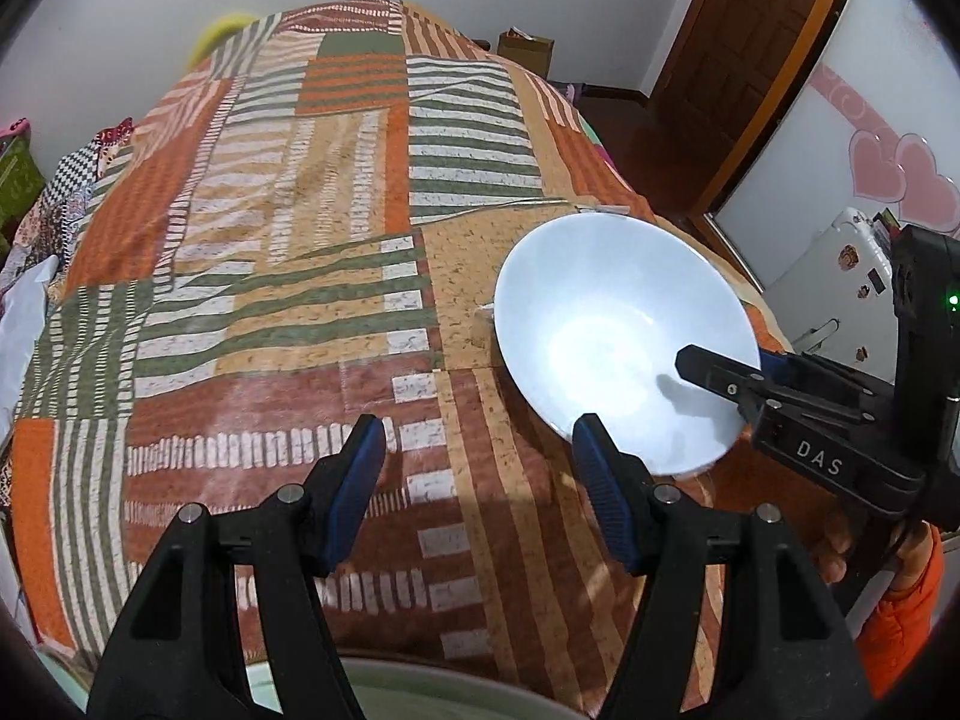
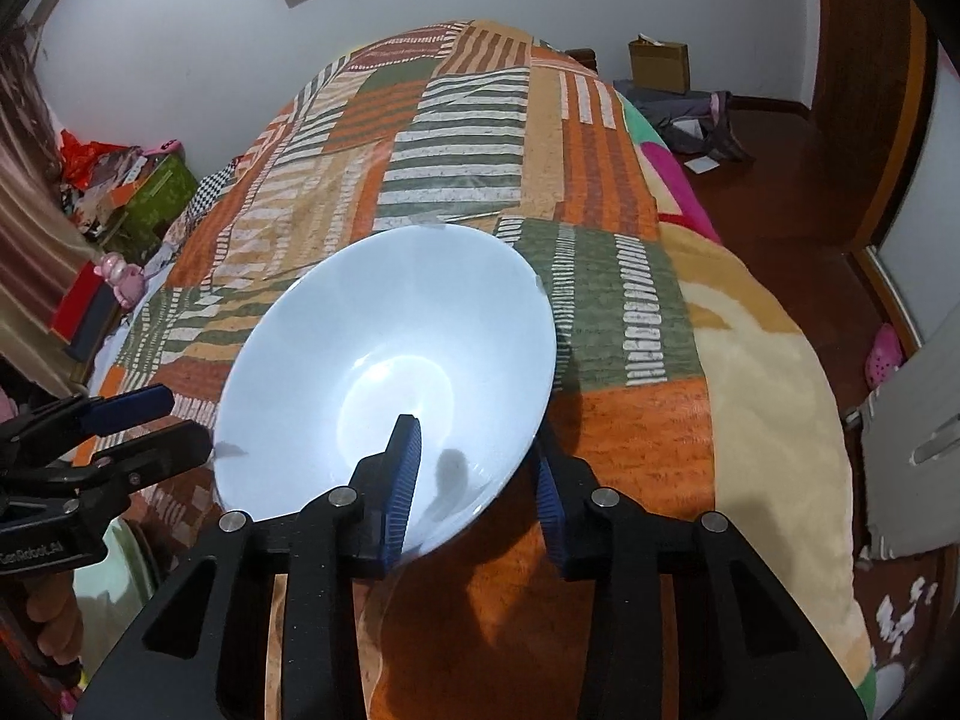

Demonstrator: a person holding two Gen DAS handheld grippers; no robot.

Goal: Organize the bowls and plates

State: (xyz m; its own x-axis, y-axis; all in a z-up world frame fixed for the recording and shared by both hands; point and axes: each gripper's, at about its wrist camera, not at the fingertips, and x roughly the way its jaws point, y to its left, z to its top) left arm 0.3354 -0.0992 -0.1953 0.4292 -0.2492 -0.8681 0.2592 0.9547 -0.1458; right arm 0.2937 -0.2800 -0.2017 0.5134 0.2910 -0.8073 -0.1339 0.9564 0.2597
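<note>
Above a bed (image 1: 288, 252) spread with an orange, green and cream patchwork cover, the left gripper (image 1: 480, 450) hangs with its jaws spread and nothing between them, pointing down at bare cloth. To its right the white bowl (image 1: 624, 336) is held tilted, its hollow turned toward both cameras, its lower rim just beside the left gripper's right-hand pad. Further right the right gripper (image 2: 477, 480) has the bowl by its near rim, one jaw inside the hollow and the other outside the wall, pinching it; whether the outer pad bears fully on the wall is hard to tell, since the bowl hides most of it. The bowl appears to hang clear of the cover, though no view shows its underside. A pale green rim (image 1: 420, 684) shows at the bottom edge under the left gripper, possibly another dish. The right hand carries the bowl; the left, empty, is just beside it on its left.
</note>
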